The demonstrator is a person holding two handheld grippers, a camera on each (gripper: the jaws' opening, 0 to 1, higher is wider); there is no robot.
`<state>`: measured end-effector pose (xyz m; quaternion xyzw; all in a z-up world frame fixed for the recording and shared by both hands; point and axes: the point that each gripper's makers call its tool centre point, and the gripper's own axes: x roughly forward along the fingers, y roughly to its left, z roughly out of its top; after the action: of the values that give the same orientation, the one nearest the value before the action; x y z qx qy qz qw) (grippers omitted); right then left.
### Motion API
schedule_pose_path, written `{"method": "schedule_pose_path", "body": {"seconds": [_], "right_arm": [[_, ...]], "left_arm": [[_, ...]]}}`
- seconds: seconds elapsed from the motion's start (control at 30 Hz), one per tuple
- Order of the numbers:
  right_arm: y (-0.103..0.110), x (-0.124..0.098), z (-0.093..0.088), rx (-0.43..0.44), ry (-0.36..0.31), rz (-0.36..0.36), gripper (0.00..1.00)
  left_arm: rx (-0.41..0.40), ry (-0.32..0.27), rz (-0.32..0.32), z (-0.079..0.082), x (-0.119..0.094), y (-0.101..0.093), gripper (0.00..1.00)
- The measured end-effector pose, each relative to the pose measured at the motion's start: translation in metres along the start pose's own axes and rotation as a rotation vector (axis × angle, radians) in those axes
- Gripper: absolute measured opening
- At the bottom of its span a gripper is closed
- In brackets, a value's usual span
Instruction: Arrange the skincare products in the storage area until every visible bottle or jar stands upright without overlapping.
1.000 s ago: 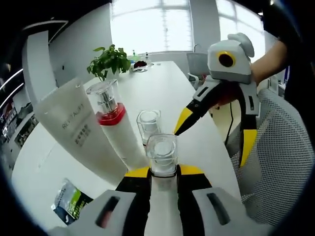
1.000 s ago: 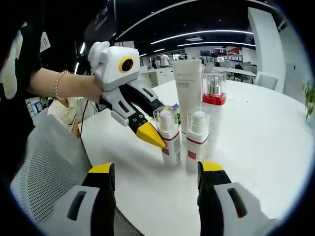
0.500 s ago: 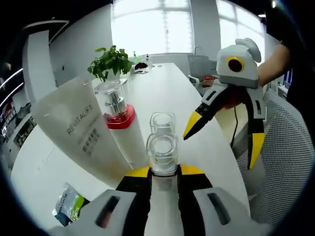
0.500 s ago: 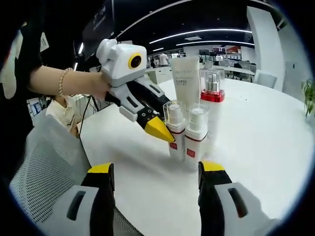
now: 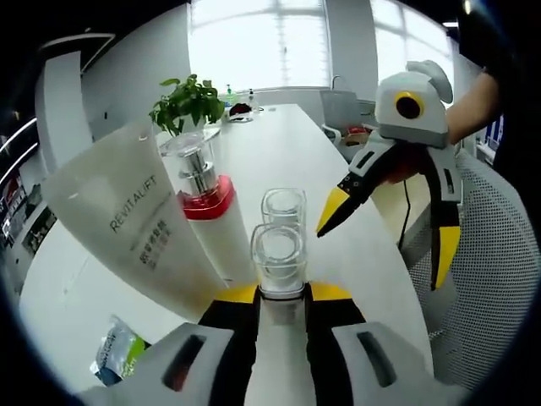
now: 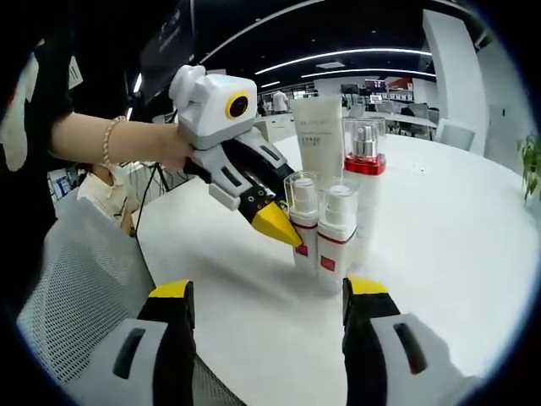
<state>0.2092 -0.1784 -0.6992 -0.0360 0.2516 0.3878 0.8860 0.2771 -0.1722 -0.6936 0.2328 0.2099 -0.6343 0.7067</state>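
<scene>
On a long white table (image 6: pixel 473 254) in an open-plan office, four skincare products stand upright in a tight cluster. In the right gripper view the left gripper (image 6: pixel 283 230) reaches in from the left, held in a person's hand (image 6: pixel 165 148) with a beaded bracelet at the wrist, its yellow-tipped jaws closed on a small clear-capped bottle (image 6: pixel 303 222) with a red band. Just beside that bottle, nearly touching it, stands a second small bottle (image 6: pixel 336 233) of the same kind. Behind the pair rise a tall white tube (image 6: pixel 319 144) and a pump bottle (image 6: pixel 365 165) with a red collar under a clear cap, side by side.

The left gripper view looks down along its own jaws at the gripped bottle's clear cap (image 5: pixel 279 258), pinched between the yellow pads (the cap sits squarely between them). The twin bottle (image 5: pixel 283 207) stands directly beyond it, the pump bottle (image 5: pixel 203 199) and the tube (image 5: pixel 127 224), lettered REVITALIFT, to the left. The right gripper (image 5: pixel 389 224) hangs above the table's edge at the right, holding nothing, jaws spread wide. A potted plant (image 5: pixel 188 103) stands farther down the table, and a small green and white packet (image 5: pixel 114 355) lies at lower left. A mesh chair (image 6: pixel 80 288) sits by the table.
</scene>
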Motion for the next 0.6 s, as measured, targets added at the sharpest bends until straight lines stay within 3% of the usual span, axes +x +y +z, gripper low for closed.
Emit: {"method": "schedule_pose_path", "body": {"seconds": [0.33,0.6], "right_arm": [[0.003,0.001,0.01,-0.013,-0.007,-0.008,0.73],[0.007,0.003,0.016,-0.018,-0.014,-0.016,0.75]], "left_arm": [[-0.036,-0.002,0.014,-0.006,-0.009,0.003,0.34],[-0.095,0.001,0.05,-0.014,-0.029,0.0,0.44]]}}
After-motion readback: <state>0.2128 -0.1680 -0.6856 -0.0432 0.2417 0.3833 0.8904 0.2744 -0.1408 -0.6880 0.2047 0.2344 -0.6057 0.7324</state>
